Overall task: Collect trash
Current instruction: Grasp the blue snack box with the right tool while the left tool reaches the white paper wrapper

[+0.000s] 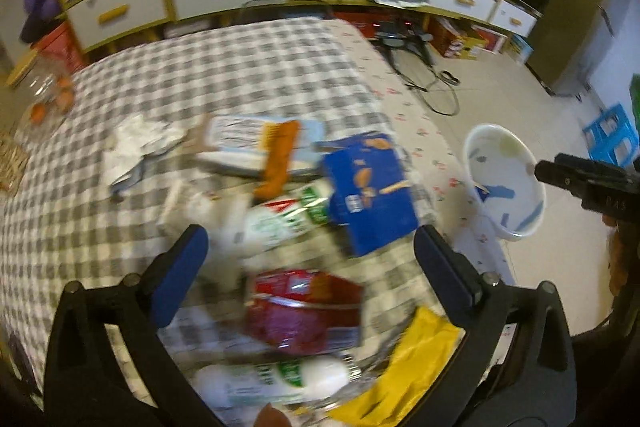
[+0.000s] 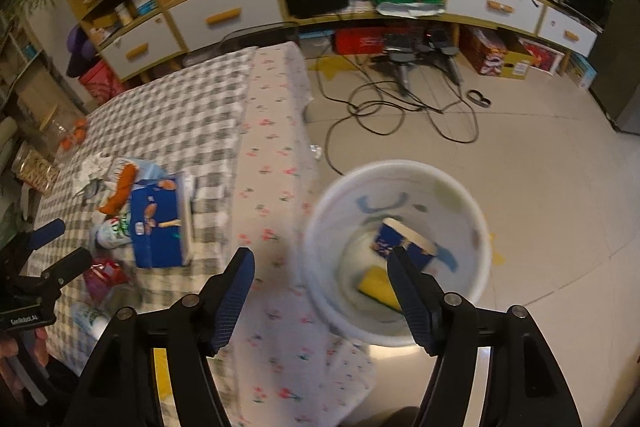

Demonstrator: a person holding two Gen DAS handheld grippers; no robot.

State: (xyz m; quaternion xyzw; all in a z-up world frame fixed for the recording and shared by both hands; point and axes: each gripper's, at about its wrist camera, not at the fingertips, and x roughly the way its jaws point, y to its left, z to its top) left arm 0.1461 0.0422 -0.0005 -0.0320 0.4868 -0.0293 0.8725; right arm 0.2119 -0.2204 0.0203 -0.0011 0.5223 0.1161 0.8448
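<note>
The tabletop (image 1: 208,75) is covered in a grey-and-white check, edged by a white cloth (image 2: 276,187) printed with small pink flowers. A deep blue box (image 1: 370,193) with orange biscuit shapes is seen among the litter, beside a white bottle (image 1: 280,223) with a green-and-red label, a red packet (image 1: 304,307), a yellow wrapper (image 1: 412,363) and an orange packet (image 1: 280,159). A white bucket (image 2: 478,227) is marked inside with pale blue and green patches; a blue carton (image 2: 400,243) and a yellow piece (image 2: 374,281) are seen in it. Both tongs, left (image 1: 310,247) and right (image 2: 320,279), are black with blue pads. The floor (image 2: 540,167) is beige.
</note>
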